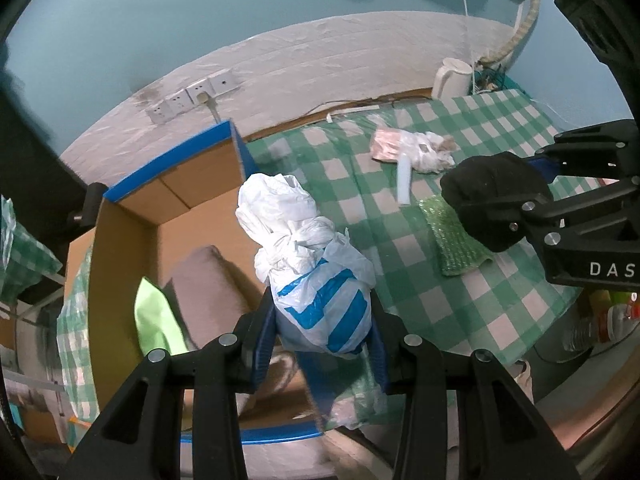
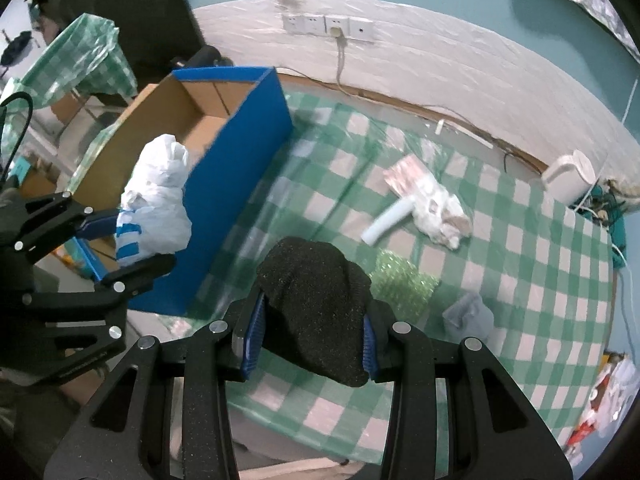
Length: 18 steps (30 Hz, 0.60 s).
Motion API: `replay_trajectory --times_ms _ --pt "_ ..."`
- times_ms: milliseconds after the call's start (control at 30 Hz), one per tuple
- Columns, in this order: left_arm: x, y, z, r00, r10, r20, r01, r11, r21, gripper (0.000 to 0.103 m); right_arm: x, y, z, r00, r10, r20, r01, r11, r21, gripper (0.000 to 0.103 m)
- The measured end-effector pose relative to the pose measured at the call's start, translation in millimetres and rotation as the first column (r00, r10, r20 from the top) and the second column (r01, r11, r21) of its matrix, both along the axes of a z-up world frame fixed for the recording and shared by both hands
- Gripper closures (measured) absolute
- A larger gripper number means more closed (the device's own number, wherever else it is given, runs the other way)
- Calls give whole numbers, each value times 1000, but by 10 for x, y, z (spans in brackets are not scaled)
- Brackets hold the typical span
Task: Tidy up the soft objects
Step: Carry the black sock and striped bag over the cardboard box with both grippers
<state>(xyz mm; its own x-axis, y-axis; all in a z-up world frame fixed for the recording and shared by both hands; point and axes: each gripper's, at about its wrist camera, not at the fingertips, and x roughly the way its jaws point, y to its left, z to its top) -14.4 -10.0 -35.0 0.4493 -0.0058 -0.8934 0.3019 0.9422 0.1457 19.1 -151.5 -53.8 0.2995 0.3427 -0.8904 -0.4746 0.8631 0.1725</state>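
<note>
My left gripper (image 1: 322, 320) is shut on a knotted white plastic bag with blue stripes (image 1: 308, 264), held above the near wall of an open blue cardboard box (image 1: 176, 152); the bag also shows in the right wrist view (image 2: 154, 208). My right gripper (image 2: 312, 332) is shut on a black knit cloth (image 2: 316, 300), held above the green checked table (image 2: 520, 264); the cloth also shows in the left wrist view (image 1: 492, 196). Inside the box lie a tan soft item (image 1: 208, 284) and a lime-green one (image 1: 154, 316).
On the table lie green bubble wrap (image 2: 404, 284), a white tube (image 2: 388, 220), a crumpled white and pink bag (image 2: 432, 196) and a grey-blue soft item (image 2: 468, 316). A white kettle (image 2: 570, 178) stands at the far corner. Wall sockets (image 2: 328, 26) are behind.
</note>
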Motion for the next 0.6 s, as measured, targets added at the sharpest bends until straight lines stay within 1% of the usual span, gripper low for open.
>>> replay_trajectory --times_ms 300,600 --pt "3 274 102 999 40 34 -40 999 0 62 65 345 156 999 45 28 -45 999 0 64" --pt "13 622 162 994 100 54 -99 995 -18 62 81 723 212 994 98 44 -98 995 -8 64"
